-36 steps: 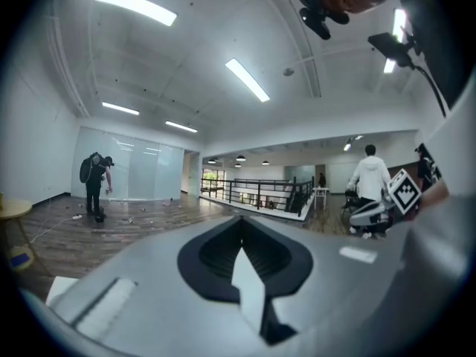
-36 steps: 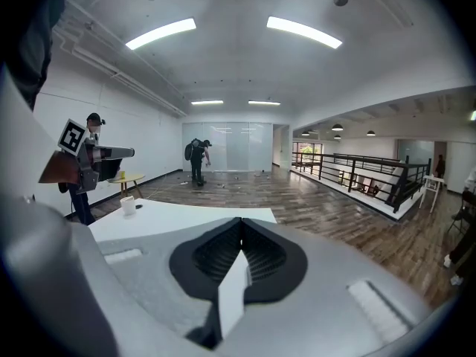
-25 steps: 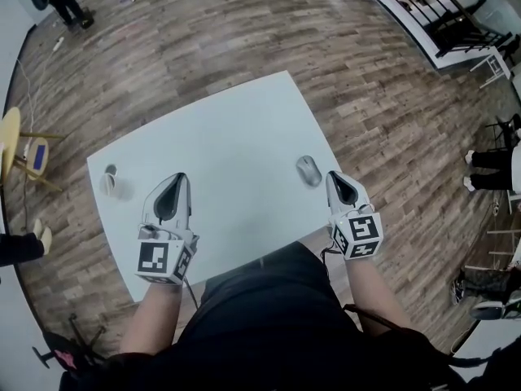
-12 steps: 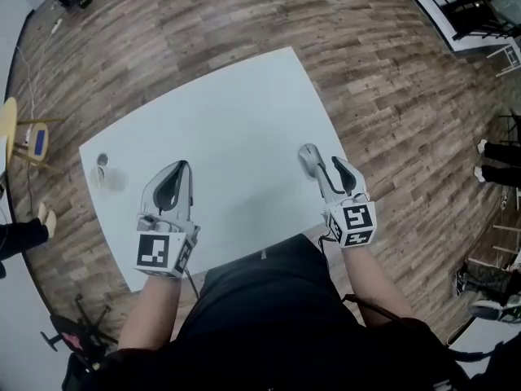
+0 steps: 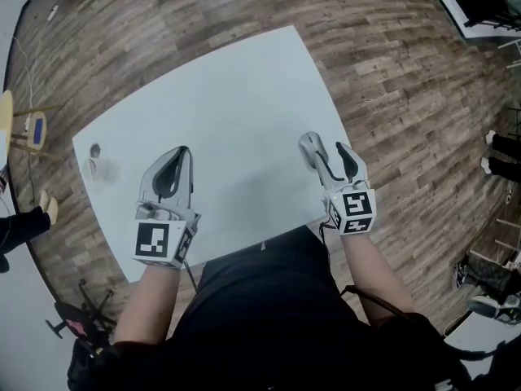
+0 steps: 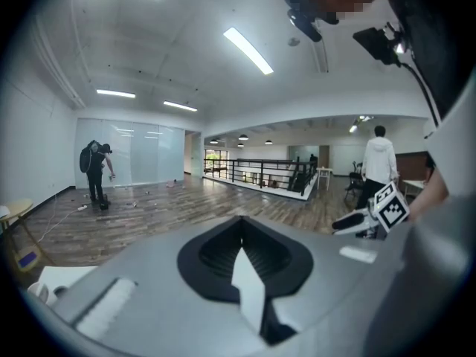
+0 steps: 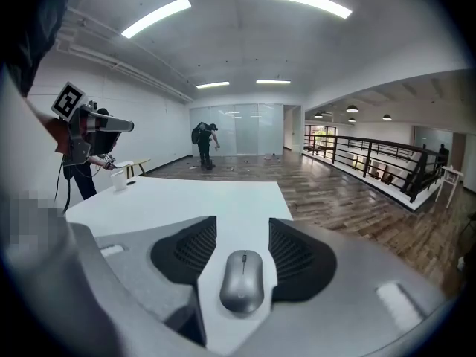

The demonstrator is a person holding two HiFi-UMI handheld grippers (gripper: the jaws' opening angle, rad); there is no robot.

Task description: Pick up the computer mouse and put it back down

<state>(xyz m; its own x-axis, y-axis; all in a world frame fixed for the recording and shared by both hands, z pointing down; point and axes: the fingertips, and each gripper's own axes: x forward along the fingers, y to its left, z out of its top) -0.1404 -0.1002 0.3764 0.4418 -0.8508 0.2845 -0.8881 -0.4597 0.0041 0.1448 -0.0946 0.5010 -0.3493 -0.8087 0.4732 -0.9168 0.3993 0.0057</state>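
While its jaws have just been opening, the right tool (image 7: 242, 227) stands half-wide astride the grey oval computer mouse (image 7: 242, 281), which lies lengthwise between them, ungripped.

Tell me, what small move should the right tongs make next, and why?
Probably close them. The right tongs have just been opening and straddle the mouse lying on the table, pads either side, not yet touching.
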